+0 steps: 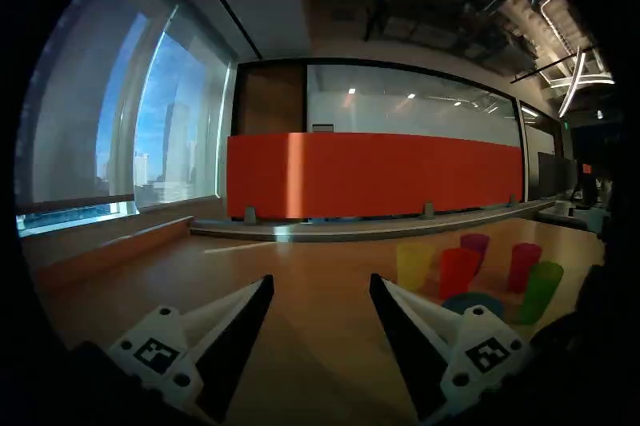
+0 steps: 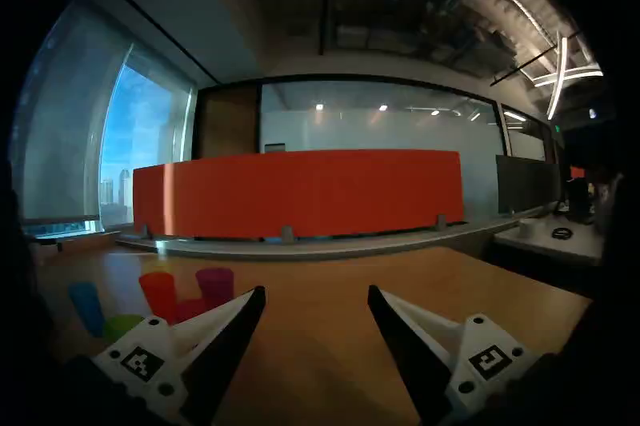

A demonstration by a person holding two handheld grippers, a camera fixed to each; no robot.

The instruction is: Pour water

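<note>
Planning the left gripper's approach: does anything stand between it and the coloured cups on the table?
Nothing visible does. The left gripper is open and empty above the wooden table; the cups stand ahead on its right, with only bare tabletop between.

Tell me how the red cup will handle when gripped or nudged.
The red cup looks like thin translucent plastic, so probably light and squeezable. Upright on the smooth wooden table, it may slide or tip if nudged, perhaps bumping the yellow cup beside it.
</note>
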